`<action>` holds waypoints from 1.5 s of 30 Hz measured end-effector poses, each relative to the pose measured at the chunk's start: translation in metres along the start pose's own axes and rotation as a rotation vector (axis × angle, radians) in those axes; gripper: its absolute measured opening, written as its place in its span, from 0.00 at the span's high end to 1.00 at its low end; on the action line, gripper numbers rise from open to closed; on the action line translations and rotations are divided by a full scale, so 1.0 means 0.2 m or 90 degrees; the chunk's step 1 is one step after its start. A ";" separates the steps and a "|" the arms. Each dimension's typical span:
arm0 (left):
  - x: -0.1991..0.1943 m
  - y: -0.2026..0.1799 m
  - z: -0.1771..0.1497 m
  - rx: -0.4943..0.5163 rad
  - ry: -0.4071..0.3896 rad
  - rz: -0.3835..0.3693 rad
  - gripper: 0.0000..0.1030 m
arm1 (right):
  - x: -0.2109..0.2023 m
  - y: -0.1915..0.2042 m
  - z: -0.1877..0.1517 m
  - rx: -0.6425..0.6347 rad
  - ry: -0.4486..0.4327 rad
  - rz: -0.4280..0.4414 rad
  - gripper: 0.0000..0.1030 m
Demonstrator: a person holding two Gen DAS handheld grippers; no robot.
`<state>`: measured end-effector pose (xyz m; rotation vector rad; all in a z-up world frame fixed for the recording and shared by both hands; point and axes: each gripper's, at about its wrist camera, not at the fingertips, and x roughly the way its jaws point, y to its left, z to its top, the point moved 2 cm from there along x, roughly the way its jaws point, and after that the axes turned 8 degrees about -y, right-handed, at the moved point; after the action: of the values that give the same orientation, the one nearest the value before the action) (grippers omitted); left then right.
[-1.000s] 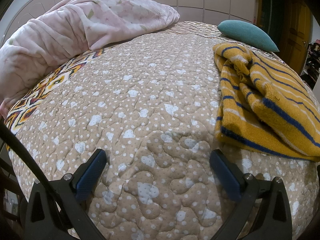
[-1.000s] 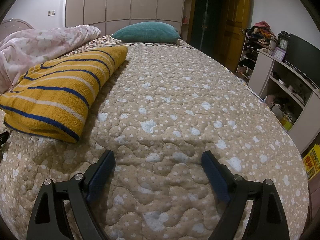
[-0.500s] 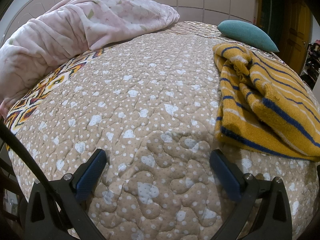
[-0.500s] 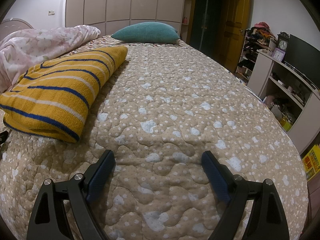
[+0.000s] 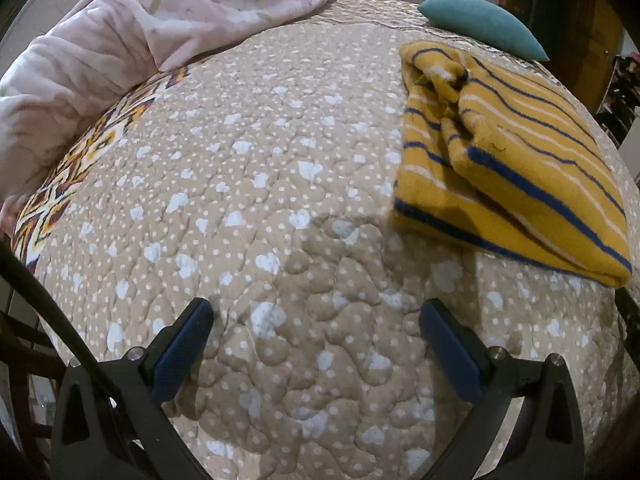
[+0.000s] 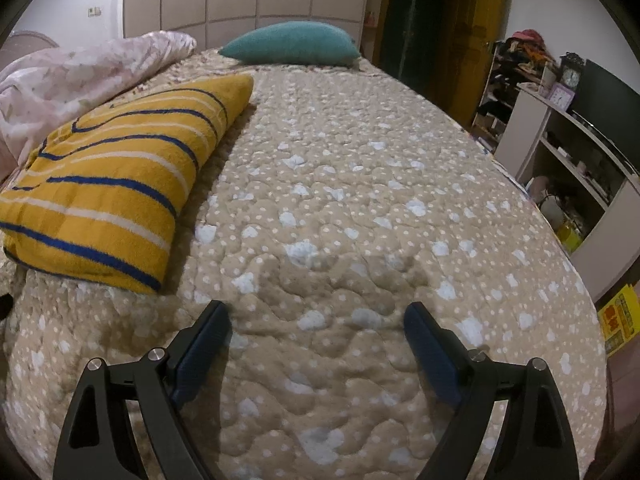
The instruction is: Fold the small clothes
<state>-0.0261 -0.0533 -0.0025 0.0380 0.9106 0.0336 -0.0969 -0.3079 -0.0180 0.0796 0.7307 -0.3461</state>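
Note:
A folded yellow garment with blue and white stripes (image 5: 508,160) lies on the beige quilted bed (image 5: 280,200), at the right of the left wrist view. It also shows at the left of the right wrist view (image 6: 120,184). My left gripper (image 5: 316,324) is open and empty over bare quilt, left of and nearer than the garment. My right gripper (image 6: 318,324) is open and empty over bare quilt (image 6: 360,220), right of the garment's near corner.
A pink crumpled duvet (image 5: 140,28) lies along the bed's far left. A teal pillow (image 6: 292,46) sits at the head. A white shelf unit (image 6: 572,168) with a clock and a dark doorway stand to the bed's right.
Both grippers shifted slightly; the garment sits a little lower in the left wrist view. Both stay open and empty.

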 end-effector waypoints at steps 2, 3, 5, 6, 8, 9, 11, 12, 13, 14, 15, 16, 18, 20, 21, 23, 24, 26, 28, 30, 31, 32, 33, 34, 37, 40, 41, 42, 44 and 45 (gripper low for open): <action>0.01 -0.01 0.02 -0.001 0.002 0.001 0.00 | 0.02 0.02 0.03 0.003 0.006 0.020 0.10; 0.01 0.00 0.01 -0.001 0.002 0.001 0.00 | 0.04 0.03 0.04 0.005 0.010 0.024 0.10; 0.03 -0.01 0.03 0.000 0.000 0.002 0.00 | 0.06 0.07 0.04 -0.001 0.012 0.015 0.09; 0.02 -0.01 0.02 -0.001 0.001 0.002 0.00 | 0.07 0.08 0.04 -0.008 0.009 0.007 0.08; 0.02 -0.01 0.03 -0.003 0.001 0.002 0.00 | 0.08 0.08 0.04 -0.011 0.001 0.005 0.07; 0.03 -0.01 0.02 -0.006 0.000 0.003 0.00 | 0.09 0.08 0.05 -0.009 -0.001 0.008 0.07; 0.03 0.00 0.02 -0.011 -0.001 0.004 0.00 | 0.09 0.08 0.03 -0.001 -0.002 0.014 0.06; 0.03 0.00 0.01 -0.014 -0.002 0.004 0.00 | 0.08 0.08 0.03 0.002 -0.003 0.016 0.06; 0.02 0.00 0.00 -0.016 -0.004 0.005 0.00 | 0.08 0.08 0.02 0.003 -0.006 0.016 0.06; 0.02 0.00 0.00 -0.017 -0.006 0.005 0.00 | 0.08 0.08 0.03 0.002 -0.009 0.014 0.06; 0.02 0.00 0.00 -0.018 -0.007 0.004 0.00 | 0.08 0.09 0.02 0.001 -0.011 0.011 0.06; 0.01 0.00 -0.01 -0.020 -0.008 0.004 0.00 | 0.07 0.09 0.01 0.000 -0.014 0.009 0.06; 0.01 0.00 -0.01 -0.021 -0.011 0.004 0.00 | 0.06 0.09 0.00 0.001 -0.017 0.007 0.06; 0.00 0.00 -0.03 -0.023 -0.015 0.005 0.00 | 0.06 0.09 0.00 0.002 -0.019 0.006 0.06; -0.01 0.00 -0.04 -0.024 -0.018 0.005 0.00 | 0.06 0.09 0.00 0.002 -0.019 0.006 0.06; -0.01 0.00 -0.04 -0.025 -0.025 0.005 0.00 | 0.04 0.10 -0.02 0.003 -0.022 0.003 0.06; -0.02 -0.01 -0.05 -0.026 -0.029 0.006 0.00 | 0.04 0.10 -0.02 0.003 -0.023 0.002 0.06; -0.01 0.00 -0.04 -0.027 -0.034 0.006 0.00 | 0.04 0.10 -0.02 0.002 -0.026 0.000 0.06; -0.01 0.00 -0.04 -0.027 -0.035 0.006 0.00 | 0.03 0.10 -0.02 0.000 -0.028 -0.002 0.06; -0.01 0.00 -0.04 -0.028 -0.035 0.006 0.00 | 0.03 0.11 -0.03 -0.001 -0.030 -0.004 0.06; -0.01 0.00 -0.04 -0.029 -0.037 0.007 0.00 | 0.03 0.11 -0.03 -0.002 -0.031 -0.004 0.06; -0.01 0.00 -0.04 -0.029 -0.039 0.007 0.00 | 0.02 0.11 -0.03 -0.003 -0.032 -0.005 0.06; -0.01 -0.01 -0.04 -0.029 -0.041 0.008 0.00 | 0.02 0.11 -0.03 -0.003 -0.032 -0.005 0.06; -0.02 -0.01 -0.05 -0.030 -0.043 0.009 0.00 | 0.03 0.11 -0.02 -0.004 -0.032 -0.006 0.06; -0.02 -0.01 -0.05 -0.031 -0.046 0.010 0.00 | 0.02 0.11 -0.02 -0.004 -0.033 -0.006 0.06; -0.02 -0.01 -0.05 -0.031 -0.045 0.010 0.00 | 0.02 0.11 -0.02 -0.004 -0.033 -0.006 0.06; -0.02 -0.01 -0.05 -0.031 -0.046 0.010 0.00 | 0.02 0.11 -0.03 -0.004 -0.033 -0.006 0.06; -0.02 -0.01 -0.05 -0.030 -0.046 0.010 0.00 | 0.02 0.11 -0.03 -0.004 -0.033 -0.005 0.06; -0.02 -0.01 -0.05 -0.031 -0.047 0.010 0.00 | 0.02 0.11 -0.03 -0.004 -0.033 -0.006 0.06; -0.02 -0.01 -0.05 -0.031 -0.048 0.010 0.00 | 0.02 0.11 -0.03 -0.004 -0.033 -0.006 0.06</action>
<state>-0.0357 -0.0545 -0.0050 0.0011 0.8343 0.0689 -0.0895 -0.2879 -0.0259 0.0606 0.6810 -0.3532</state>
